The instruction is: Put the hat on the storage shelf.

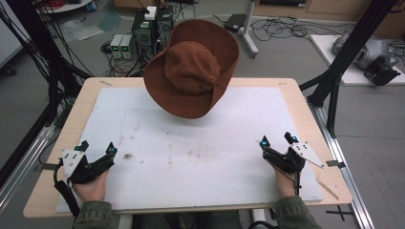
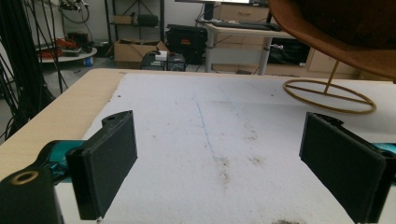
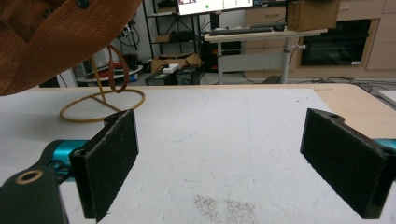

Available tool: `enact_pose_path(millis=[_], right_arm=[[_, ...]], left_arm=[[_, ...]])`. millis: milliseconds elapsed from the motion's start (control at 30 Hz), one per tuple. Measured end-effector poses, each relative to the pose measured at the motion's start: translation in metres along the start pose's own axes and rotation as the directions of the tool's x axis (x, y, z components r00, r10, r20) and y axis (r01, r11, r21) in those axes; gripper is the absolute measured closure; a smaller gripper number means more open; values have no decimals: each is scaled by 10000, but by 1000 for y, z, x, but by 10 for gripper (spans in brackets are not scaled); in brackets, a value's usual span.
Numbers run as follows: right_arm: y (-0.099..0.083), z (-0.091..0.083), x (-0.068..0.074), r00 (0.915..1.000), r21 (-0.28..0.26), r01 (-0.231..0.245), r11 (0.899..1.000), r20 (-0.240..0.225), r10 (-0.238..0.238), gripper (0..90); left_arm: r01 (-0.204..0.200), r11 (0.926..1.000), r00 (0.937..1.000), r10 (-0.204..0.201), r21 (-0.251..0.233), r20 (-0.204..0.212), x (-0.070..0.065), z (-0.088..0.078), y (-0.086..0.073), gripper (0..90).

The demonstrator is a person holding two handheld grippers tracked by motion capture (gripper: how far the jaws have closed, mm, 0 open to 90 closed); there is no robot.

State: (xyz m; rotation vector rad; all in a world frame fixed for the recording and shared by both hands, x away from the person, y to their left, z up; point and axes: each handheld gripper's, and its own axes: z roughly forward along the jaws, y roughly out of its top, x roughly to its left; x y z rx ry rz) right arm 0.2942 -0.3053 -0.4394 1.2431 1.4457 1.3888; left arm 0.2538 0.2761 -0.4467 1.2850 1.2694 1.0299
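Lab w/ cables, PC boxes and desks behind; wooden counter [image 1: 43,191] topped w/ a white foam sheet [image 1: 200,162], stained in spots. Brown brimmed hat [image 1: 193,69] sits raised on a thin gold wire stand [image 2: 329,95] at the far middle of the sheet, brim tilted, well apart from both tongs. Left tongs [image 1: 98,149] rest at the near left edge, jaws spread wide, nothing between them. Right tongs [image 1: 277,140] rest at the near right edge, also spread wide and empty. In the left gripper view the stand's ring base lies flat on the sheet; in the right gripper view the hat brim hangs over it.
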Motion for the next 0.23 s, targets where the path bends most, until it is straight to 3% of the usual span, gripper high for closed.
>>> enact_pose_path(millis=[233], right_arm=[[-1,2,-1,10000,42,-33,10000,14,33,106]], left_arm=[[37,10000,10000,-37,-26,-45,1,-1,0,114]])
